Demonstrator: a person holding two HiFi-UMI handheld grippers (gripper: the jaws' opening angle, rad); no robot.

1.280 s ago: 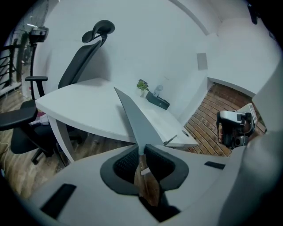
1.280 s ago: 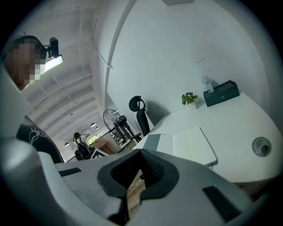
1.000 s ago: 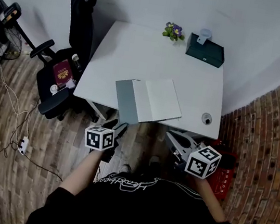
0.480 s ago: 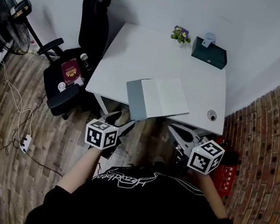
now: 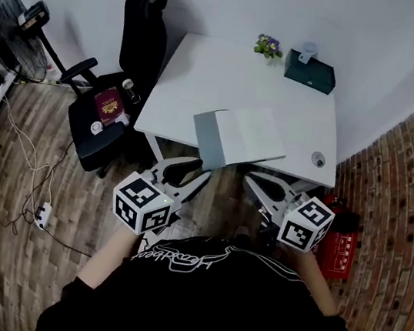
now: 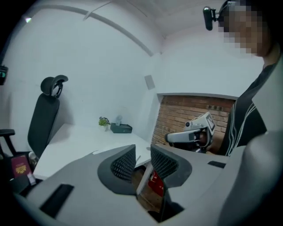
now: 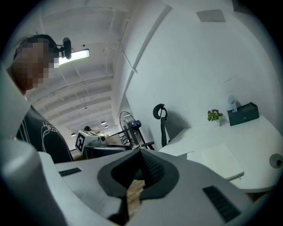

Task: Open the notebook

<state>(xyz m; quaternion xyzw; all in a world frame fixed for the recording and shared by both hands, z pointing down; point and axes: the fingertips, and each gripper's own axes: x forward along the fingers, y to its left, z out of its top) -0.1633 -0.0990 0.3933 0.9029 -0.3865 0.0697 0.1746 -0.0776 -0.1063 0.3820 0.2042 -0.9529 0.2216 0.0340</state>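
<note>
At six o'clock on the white tabletop (image 5: pixel 213 76) the grey-covered paper notebook (image 5: pixel 239 136) lies open; the task looks done. Empty jaws of the left hand-held gripper (image 5: pixel 183 169) stand apart, lately closing; the right hand-held gripper (image 5: pixel 256 183) is together.

A white rectangular bench (image 5: pixel 207 67), an open notebook with a grey cover and white pages (image 5: pixel 239 136), a dark green box (image 5: pixel 310 70) and a small plant with green leaves and purple flowers (image 5: pixel 267 47) are shown. Black-and-white square markers are carried on the cubes of the light grey left tongs (image 5: pixel 186 172) and right tongs (image 5: pixel 257 184). A maroon booklet (image 5: pixel 110 105), a black office chair (image 5: pixel 140 22), a brown wooden plank floor (image 5: pixel 12 262) and a red brick wall (image 5: pixel 405 192) are also seen.
</note>
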